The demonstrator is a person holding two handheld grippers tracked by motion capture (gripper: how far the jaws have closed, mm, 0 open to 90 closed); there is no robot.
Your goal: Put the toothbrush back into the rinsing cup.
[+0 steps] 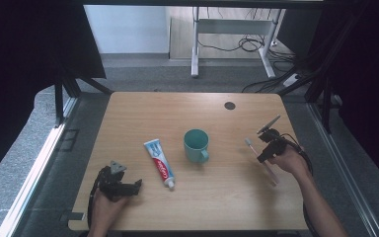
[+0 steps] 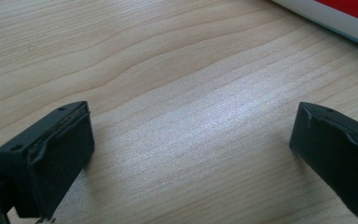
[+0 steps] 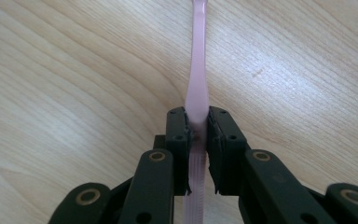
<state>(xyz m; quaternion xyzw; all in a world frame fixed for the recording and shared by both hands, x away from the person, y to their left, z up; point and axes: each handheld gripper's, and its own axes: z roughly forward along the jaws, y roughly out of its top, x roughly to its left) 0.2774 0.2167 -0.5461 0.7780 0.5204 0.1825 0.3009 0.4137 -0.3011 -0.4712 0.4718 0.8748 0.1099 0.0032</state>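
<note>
Clamped in the right gripper (image 3: 197, 128) is a pink toothbrush (image 3: 198, 74), its slim handle pinched between the two black pads, which stand narrow around it. In the right gripper view the handle runs straight away from the jaws over the pale wood, and a ribbed stretch of it passes back between the jaw arms. From the high view the right gripper (image 1: 267, 148) sits near the right edge of the table (image 1: 227, 197), with the toothbrush (image 1: 261, 160) slanting from its head, up and to the left of the hand, down toward the person's side; whether its lower end touches the wood I cannot tell.

Over at the near left corner, the left gripper (image 1: 131, 186) rests low on the table with its jaws spread wide and nothing between them; the left gripper view shows bare wood grain between the two pads and a white and red strip of the toothpaste tube (image 2: 340, 16) at the top right corner. That toothpaste tube (image 1: 159, 163) lies flat between the left gripper and a teal mug (image 1: 196, 144), cap end toward the person. The mug stands upright near the middle of the table, handle turned toward the near side, well apart from the toothbrush.
</note>
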